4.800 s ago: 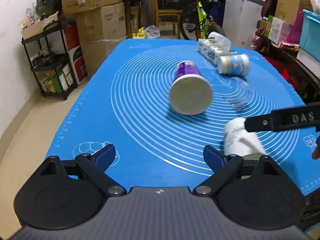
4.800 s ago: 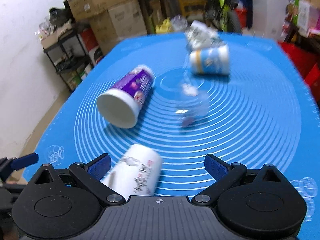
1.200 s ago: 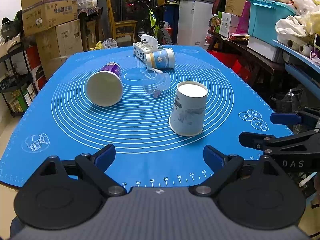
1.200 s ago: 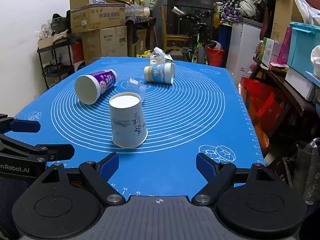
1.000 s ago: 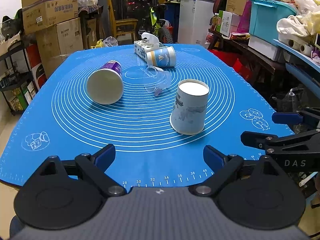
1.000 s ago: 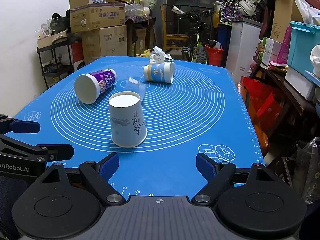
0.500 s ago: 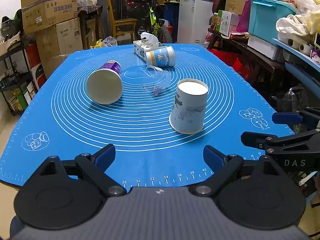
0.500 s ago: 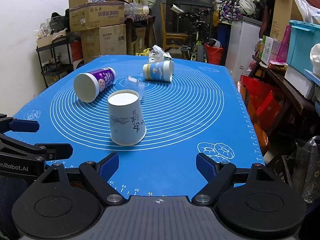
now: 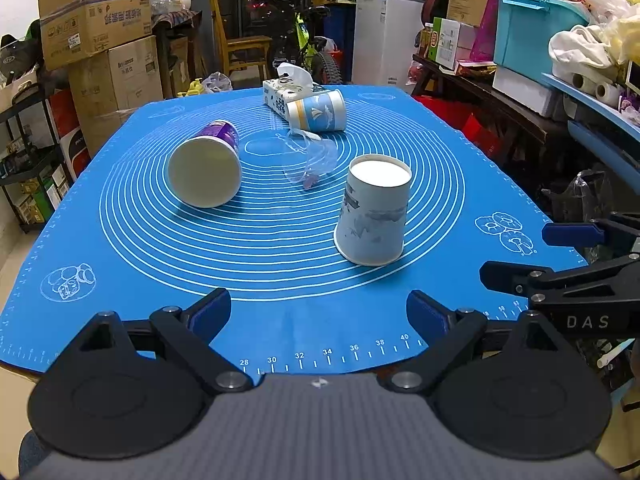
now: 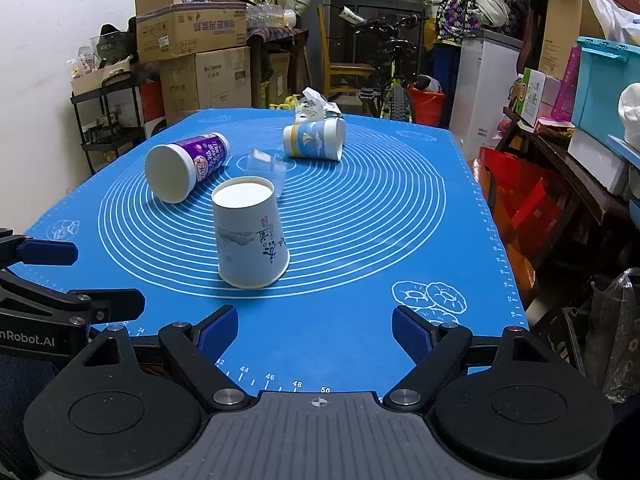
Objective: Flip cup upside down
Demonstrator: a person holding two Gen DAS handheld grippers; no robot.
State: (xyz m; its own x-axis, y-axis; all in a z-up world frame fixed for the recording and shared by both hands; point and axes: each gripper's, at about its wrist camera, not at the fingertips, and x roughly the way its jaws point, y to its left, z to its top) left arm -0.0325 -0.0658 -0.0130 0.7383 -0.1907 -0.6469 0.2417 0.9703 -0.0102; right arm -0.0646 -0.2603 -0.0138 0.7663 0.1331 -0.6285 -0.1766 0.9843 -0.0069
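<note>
White cup (image 10: 250, 236) stands inverted, seemingly level

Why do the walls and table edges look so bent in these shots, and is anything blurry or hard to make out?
Left wrist view: fisheye lens bows the blue mat edges and darkens the corners; the white paper cup is sharp, the clear plastic cup nearly vanishes against the mat. Right wrist view: same curving, even indoor light, soft shadow beside the white paper cup, no blur.
</note>
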